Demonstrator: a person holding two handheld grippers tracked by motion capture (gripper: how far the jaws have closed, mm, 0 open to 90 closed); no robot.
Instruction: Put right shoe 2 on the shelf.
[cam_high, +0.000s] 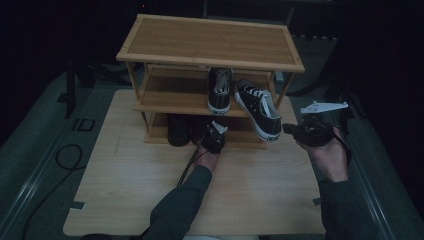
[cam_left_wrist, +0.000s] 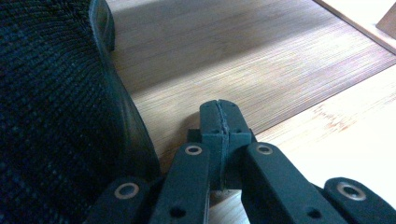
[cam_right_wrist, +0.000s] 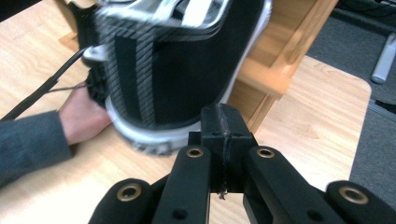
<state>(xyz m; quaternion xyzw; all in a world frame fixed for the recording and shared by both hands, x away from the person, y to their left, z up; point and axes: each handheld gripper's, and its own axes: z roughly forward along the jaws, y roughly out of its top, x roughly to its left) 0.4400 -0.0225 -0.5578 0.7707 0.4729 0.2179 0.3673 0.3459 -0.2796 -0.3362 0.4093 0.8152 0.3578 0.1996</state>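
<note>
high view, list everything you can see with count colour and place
shoe rack: one, light wood, three shelves, at the far side of the table
table: one, pale wood top, under the rack
sneakers: two, black with white soles and laces; one straight on the middle shelf, the other beside it, heel hanging off the shelf's front edge
dark shoes: black, on the bottom shelf, count unclear
cable: one, black, looped on the grey floor at left
left tool: one, black, jaws shut, at the bottom shelf beside a dark shoe
right tool: one, black with a grey plate, jaws shut, next to the overhanging sneaker's heel
sleeves: two, dark grey, from the bottom edge
</note>
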